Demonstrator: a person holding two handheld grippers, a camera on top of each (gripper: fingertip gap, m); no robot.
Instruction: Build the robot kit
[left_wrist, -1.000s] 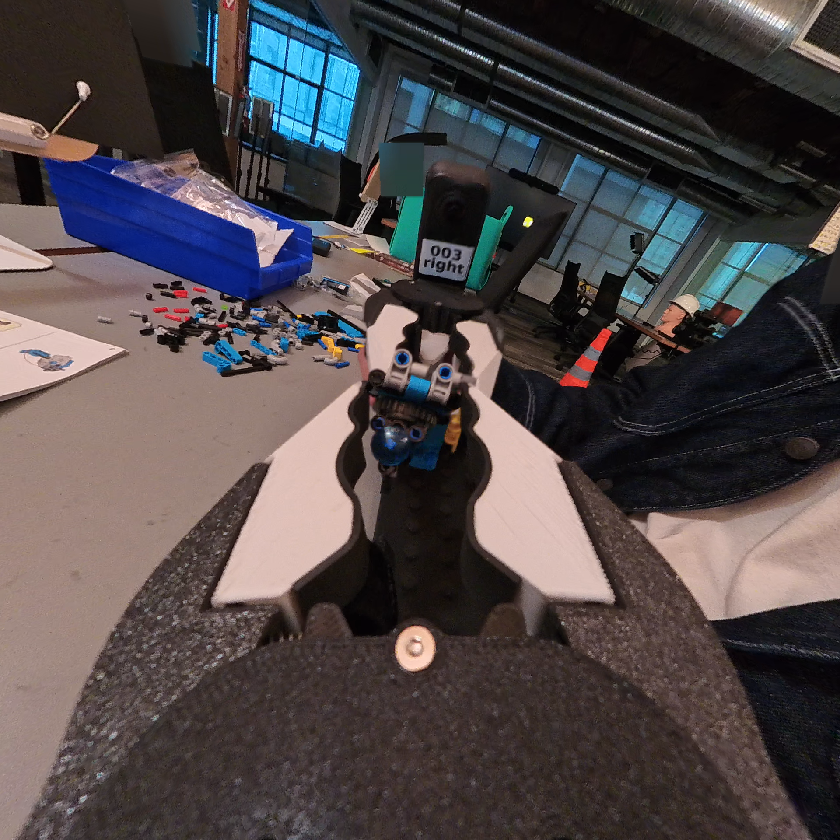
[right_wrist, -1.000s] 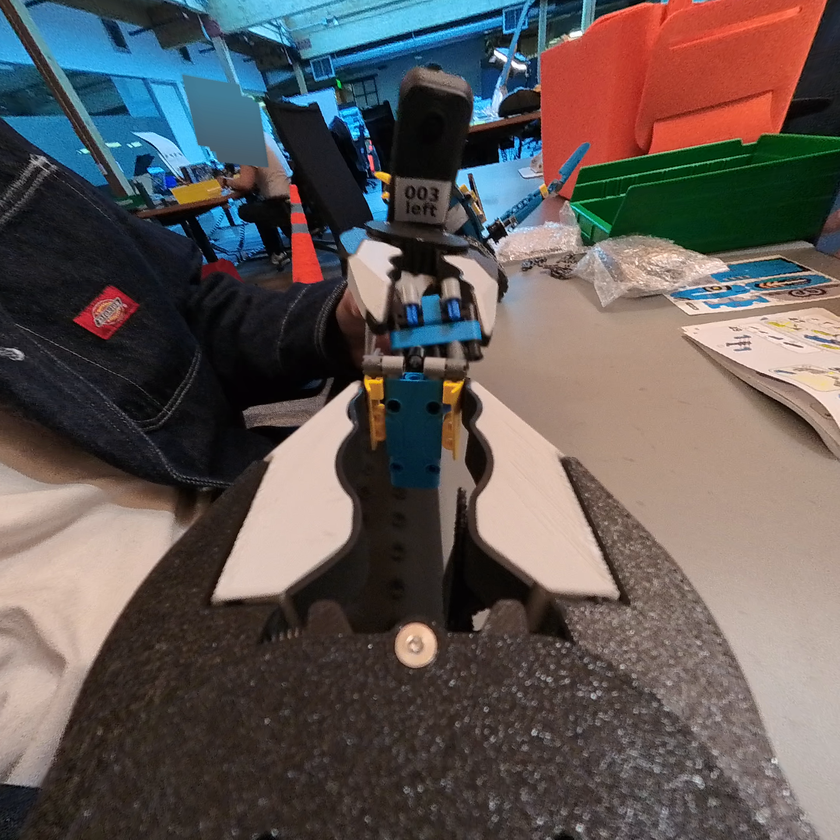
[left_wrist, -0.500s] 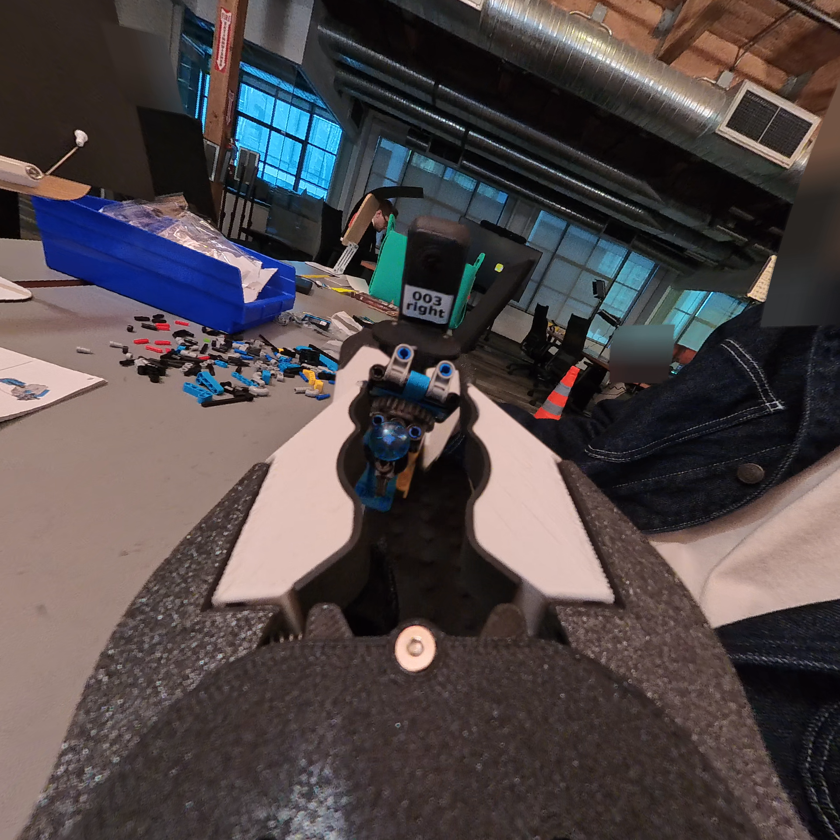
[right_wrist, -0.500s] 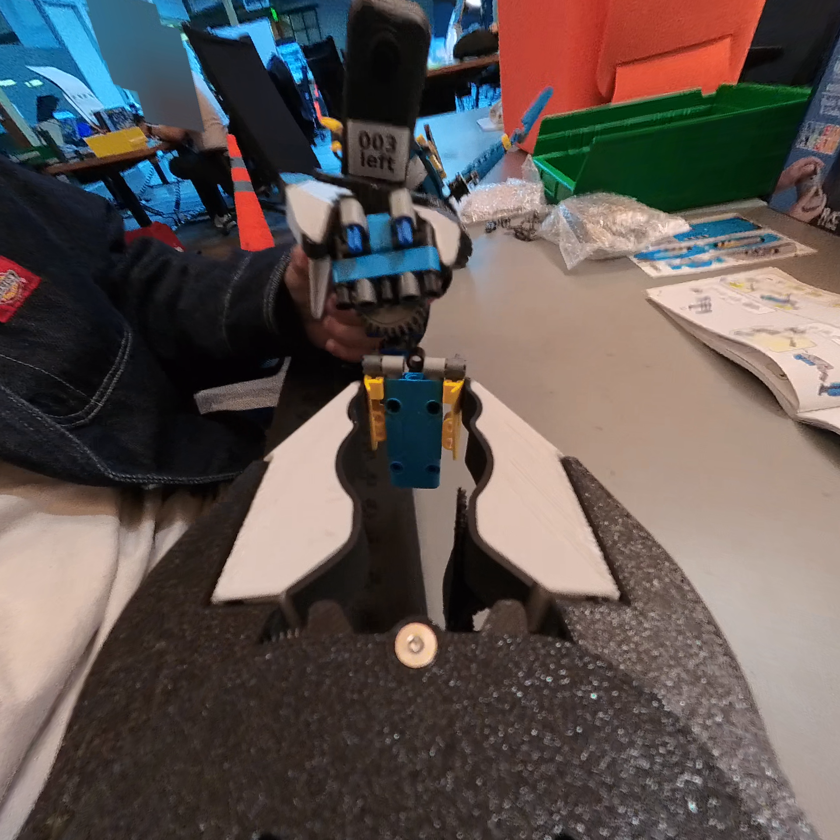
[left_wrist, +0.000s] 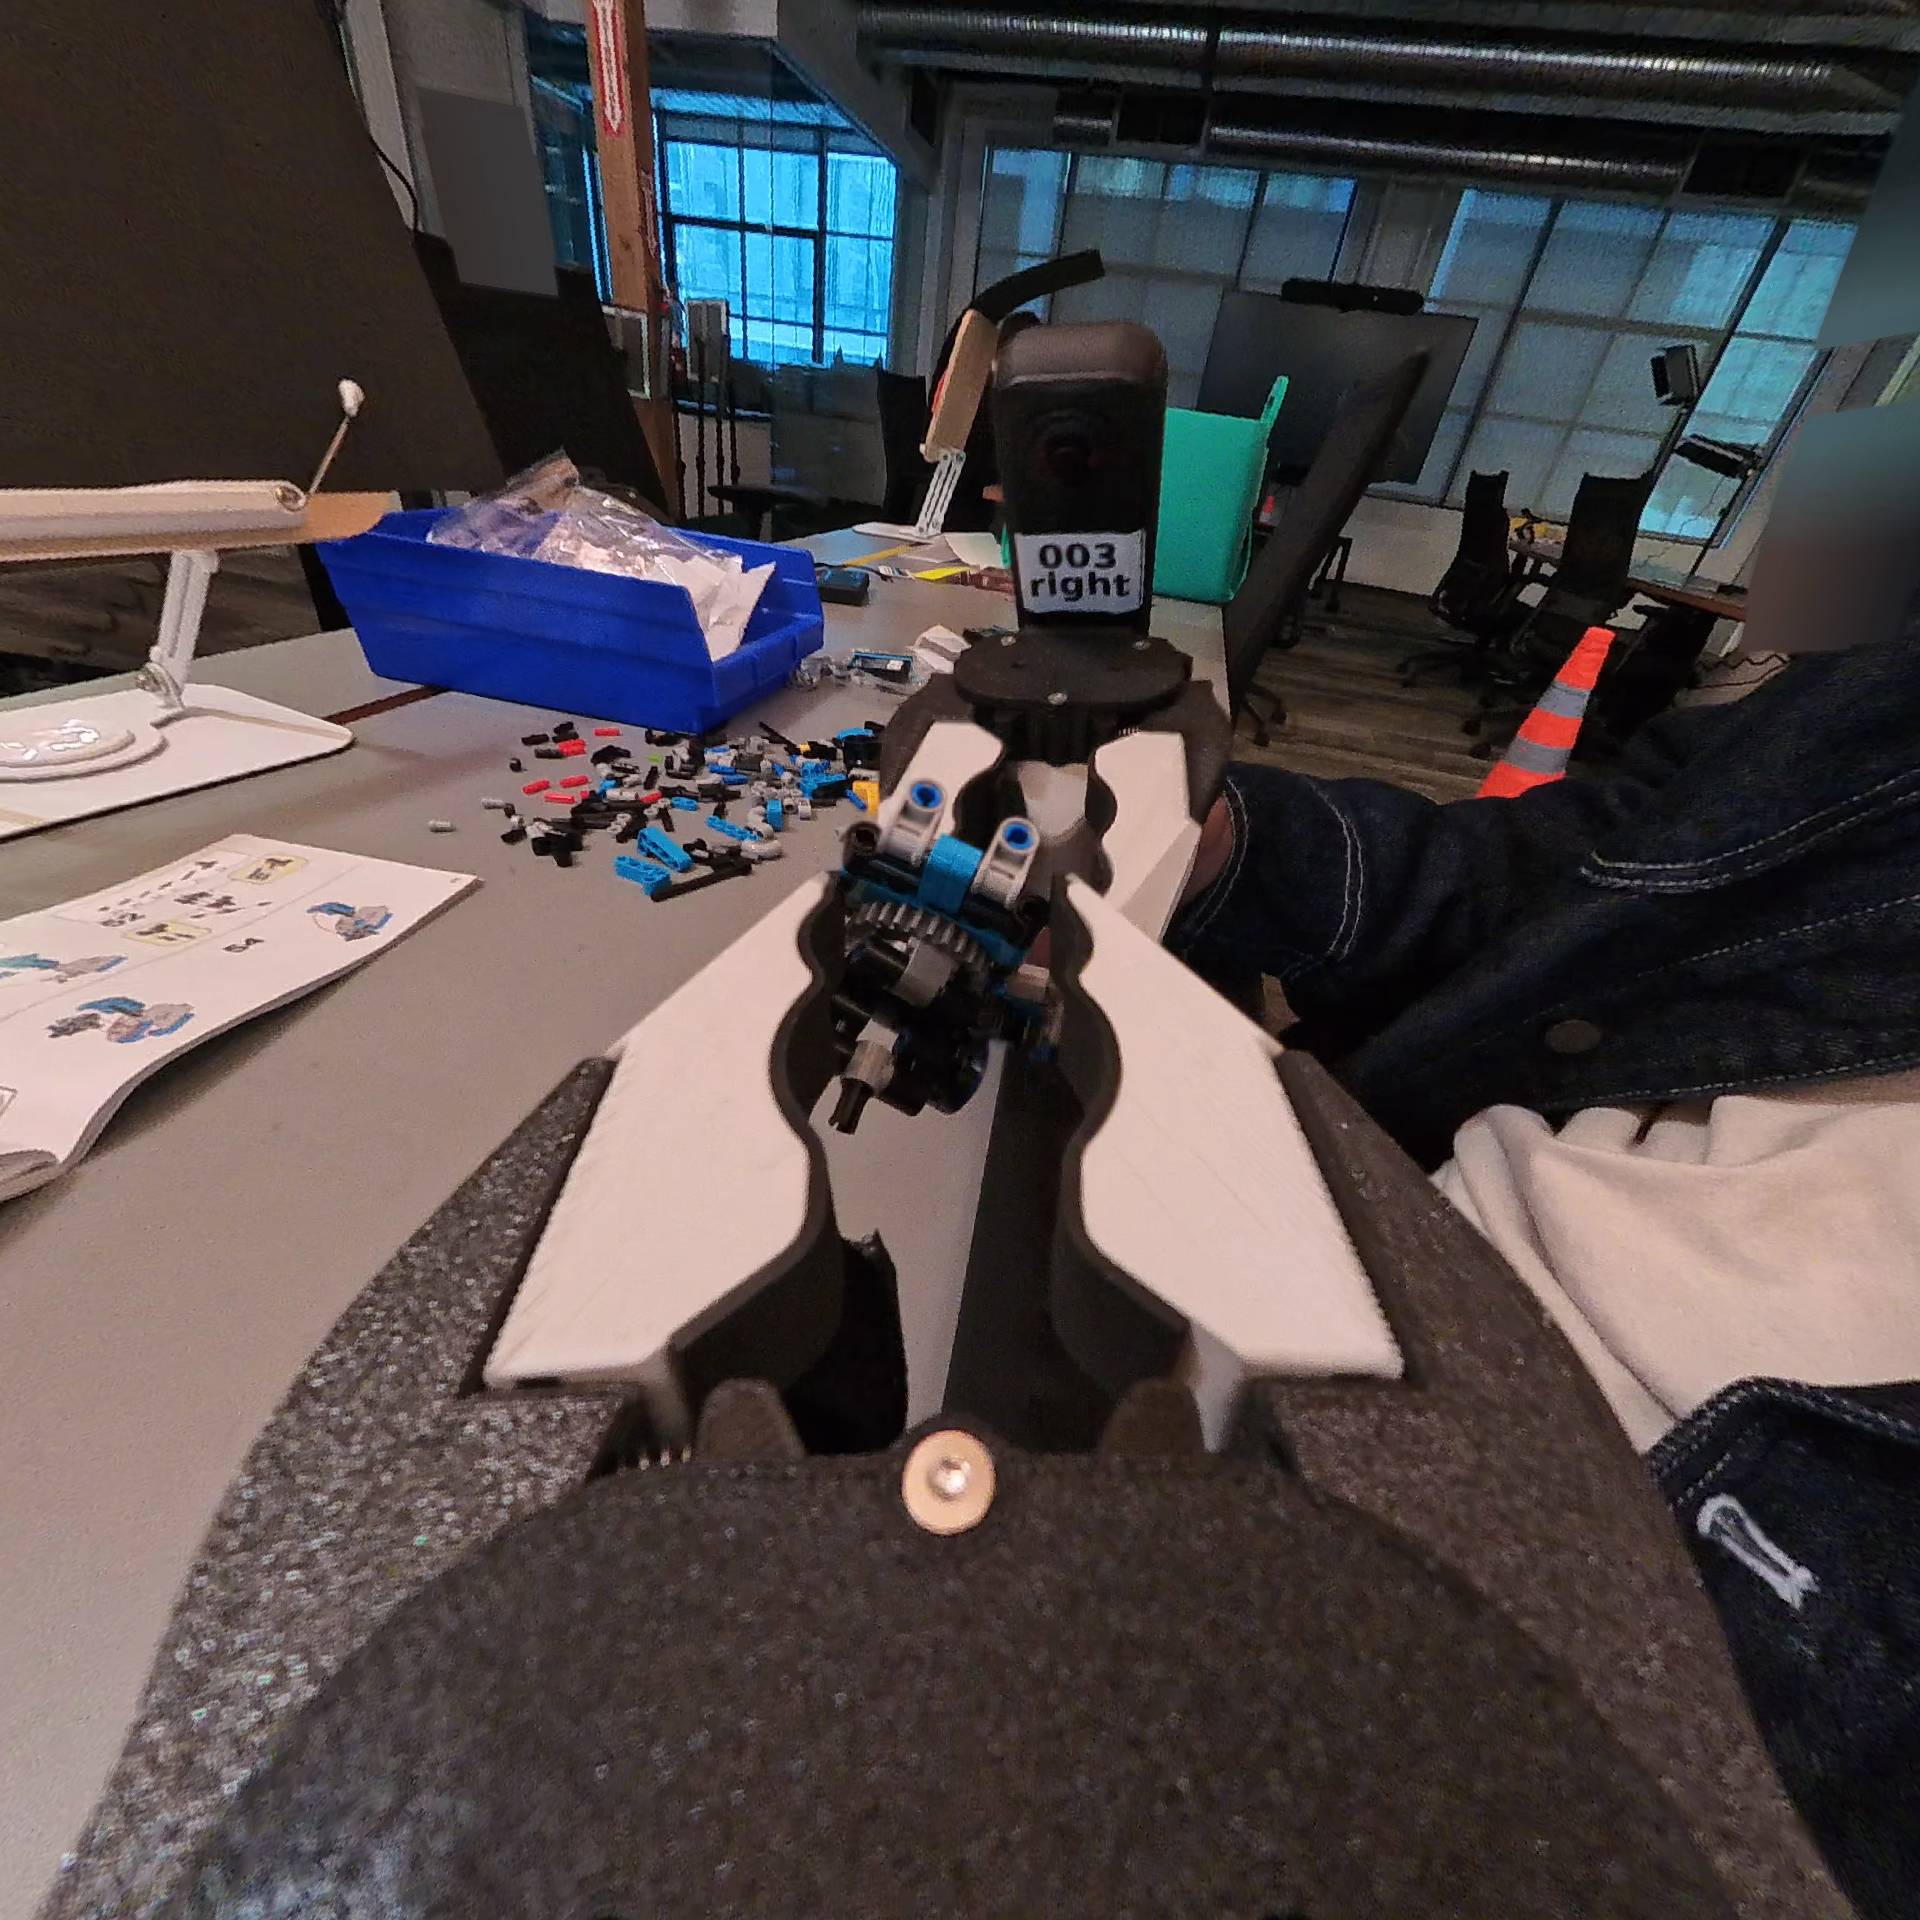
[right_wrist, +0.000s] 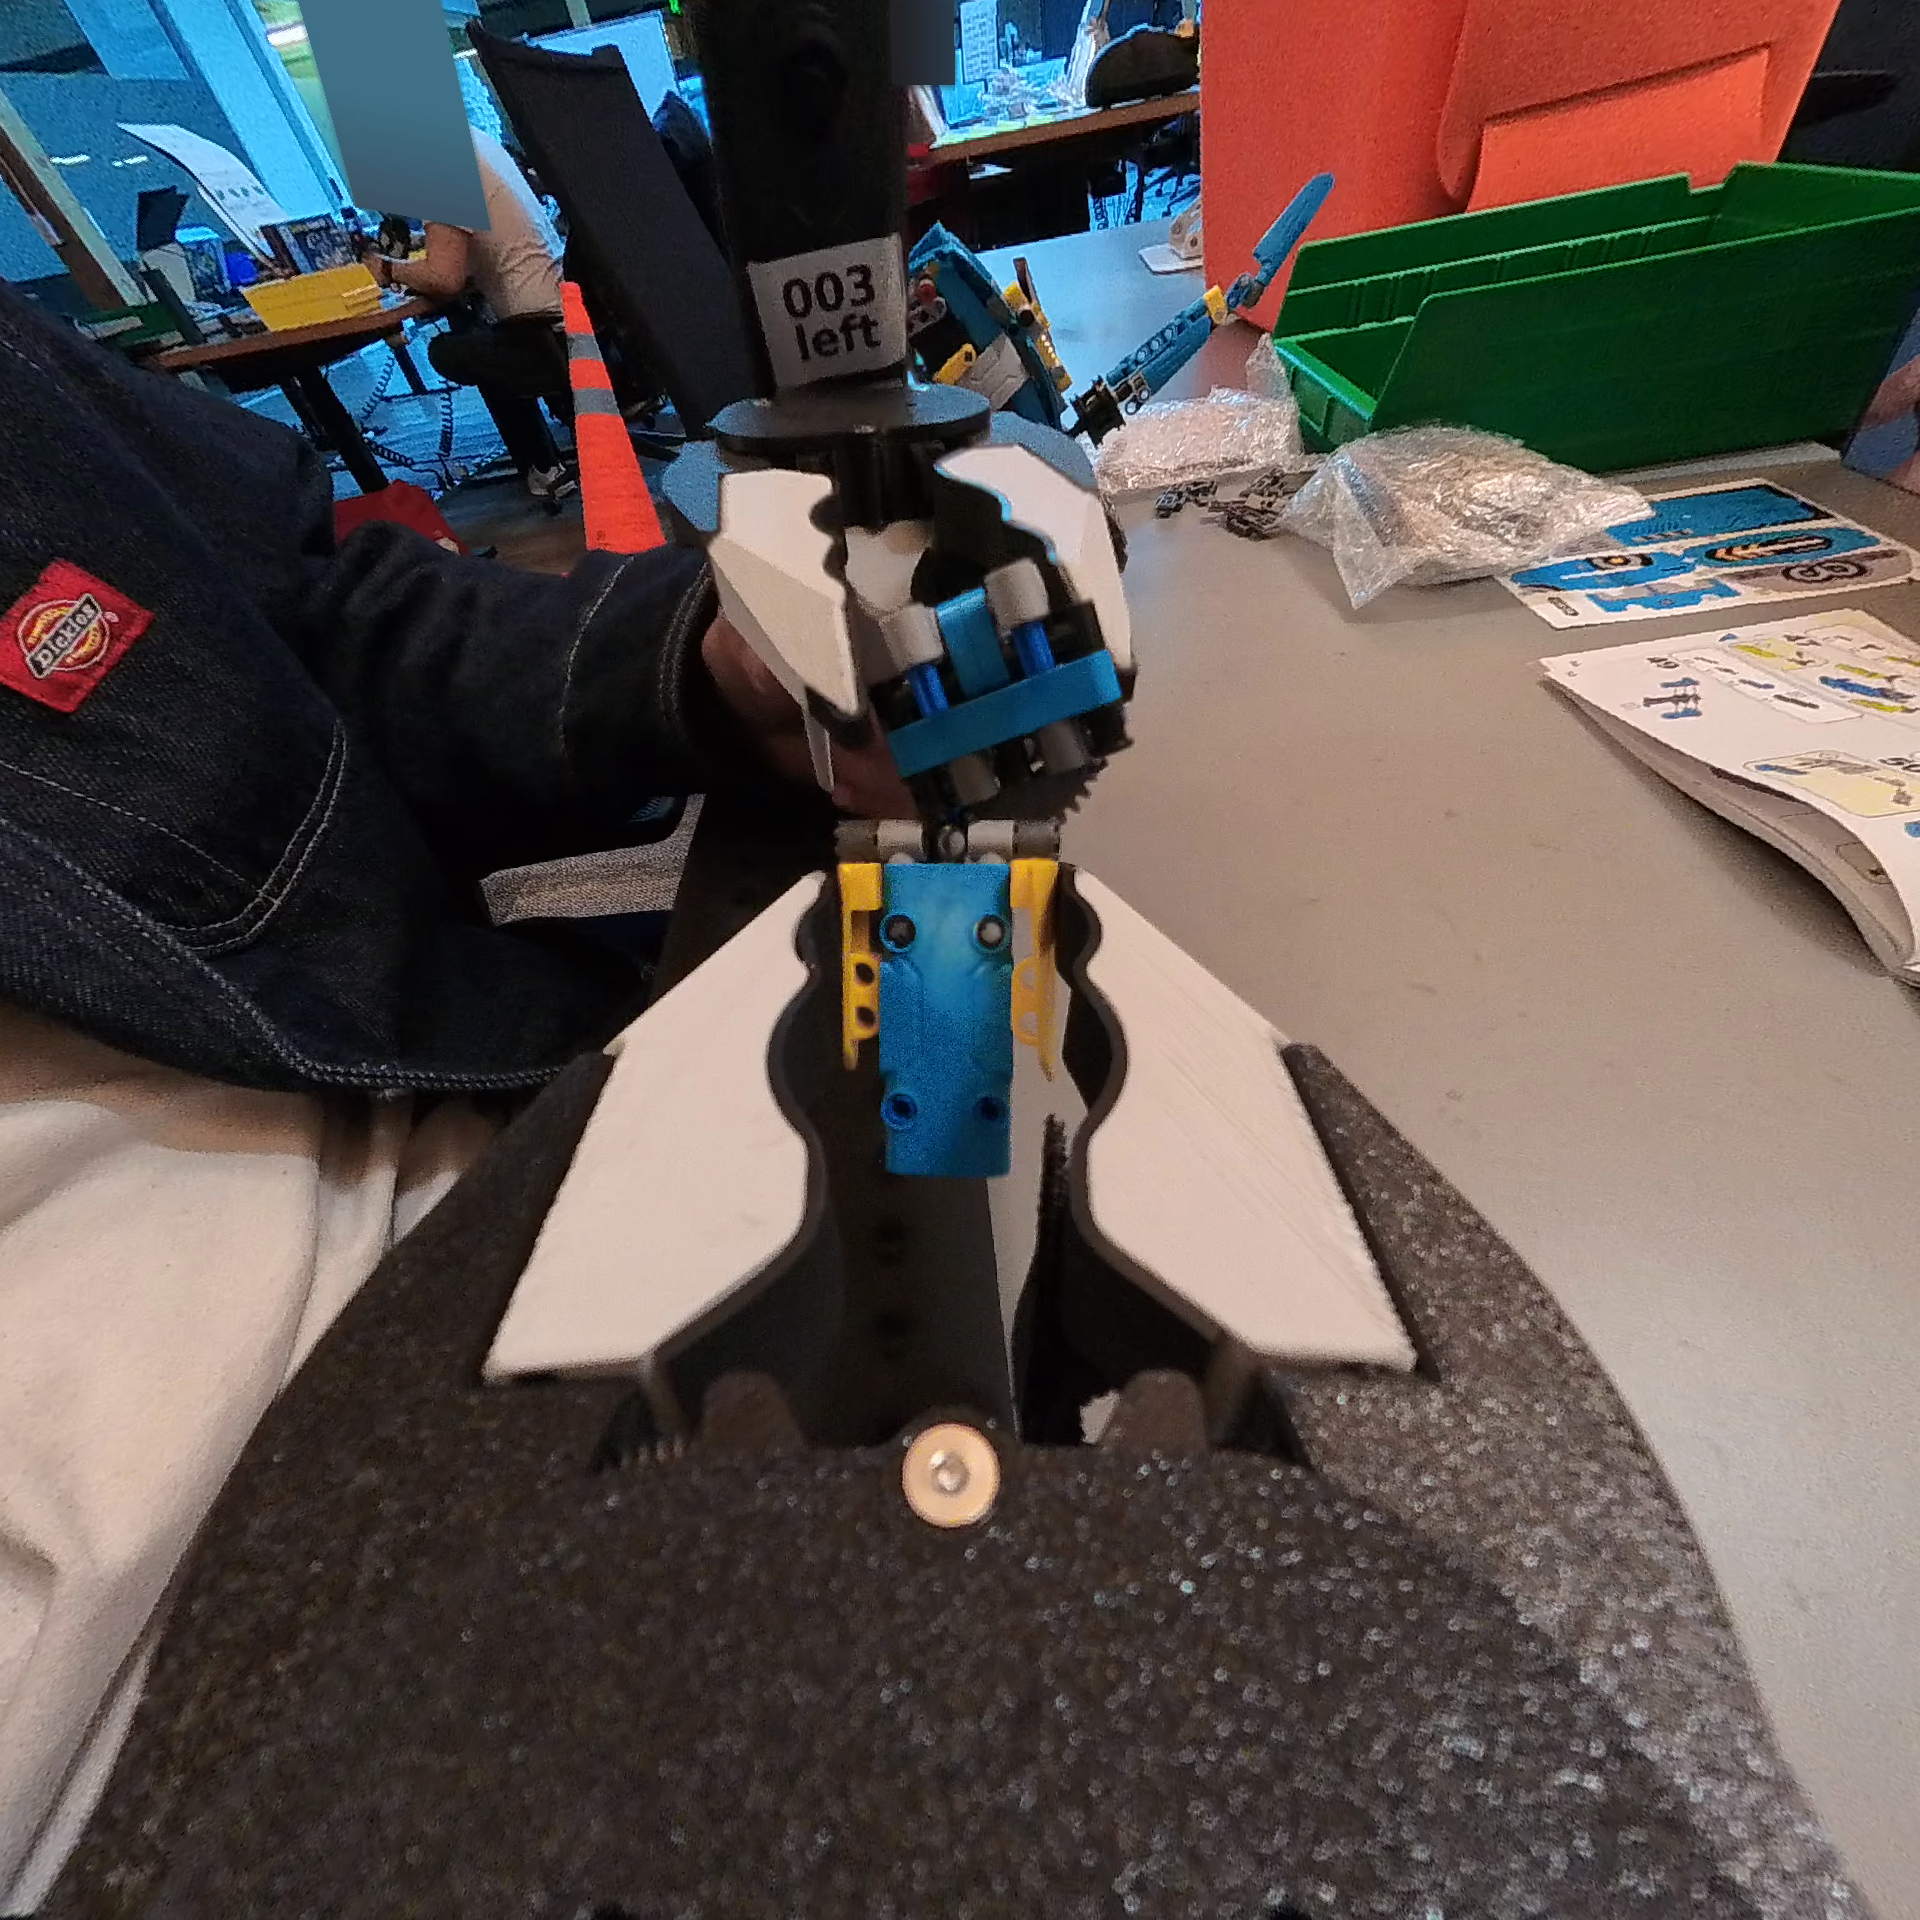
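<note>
Spreading under everything is a smooth grey table (left_wrist: 312, 1091), matte and lightly scuffed. On its far left side sits a glossy blue plastic bin (left_wrist: 561, 623) with crinkled clear bags (left_wrist: 592, 530) heaped inside; across the table a ribbed green bin (right_wrist: 1621, 322) stands before an orange foam panel (right_wrist: 1455, 114), with more crumpled clear bags (right_wrist: 1455, 509) just outside it. Printed paper booklets lie flat on the table: one (left_wrist: 156, 966) at the left, another (right_wrist: 1766, 738) at the right beside a sticker sheet (right_wrist: 1704, 566). A scatter of small black, blue and red brick pieces (left_wrist: 665, 810) lies in front of the blue bin.

Both grippers meet tip to tip above the table edge. The left gripper (left_wrist: 940, 935), with white ridged fingers in black speckled foam, is clamped narrowly on a geared sub-assembly (left_wrist: 935, 935) of black, grey and blue pegs. The right gripper (right_wrist: 951, 987) is closed on a smooth blue block with yellow side beams (right_wrist: 945, 1029), whose grey front end touches the geared piece.
</note>
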